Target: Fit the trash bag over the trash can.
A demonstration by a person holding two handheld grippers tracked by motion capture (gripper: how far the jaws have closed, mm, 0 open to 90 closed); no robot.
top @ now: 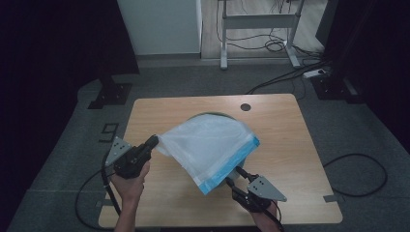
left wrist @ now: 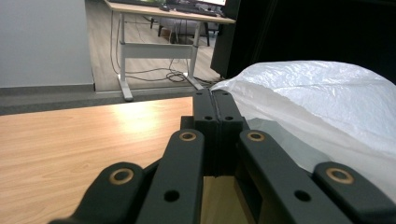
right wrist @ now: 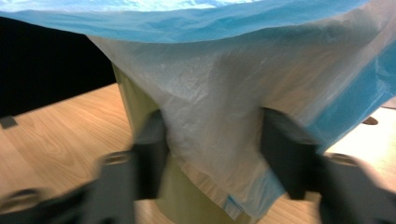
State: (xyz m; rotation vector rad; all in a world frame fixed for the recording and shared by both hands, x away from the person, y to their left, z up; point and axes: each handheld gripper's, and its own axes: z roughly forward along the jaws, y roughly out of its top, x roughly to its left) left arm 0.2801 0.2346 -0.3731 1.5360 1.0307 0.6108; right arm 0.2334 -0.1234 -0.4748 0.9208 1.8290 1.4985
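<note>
Nearest the counter's front edge, the right gripper stands half-wide around the bag draped over the green bin mid-counter, while the left gripper pinches its corner; next, probably pulling the bag down.

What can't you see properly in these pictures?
- The green bin: high view, mostly hidden under the white bag.
- Right gripper: right gripper view, blurred, so whether its pads press the bag is unclear.
- The bag corner at the left gripper: hidden between its shut jaws.
</note>
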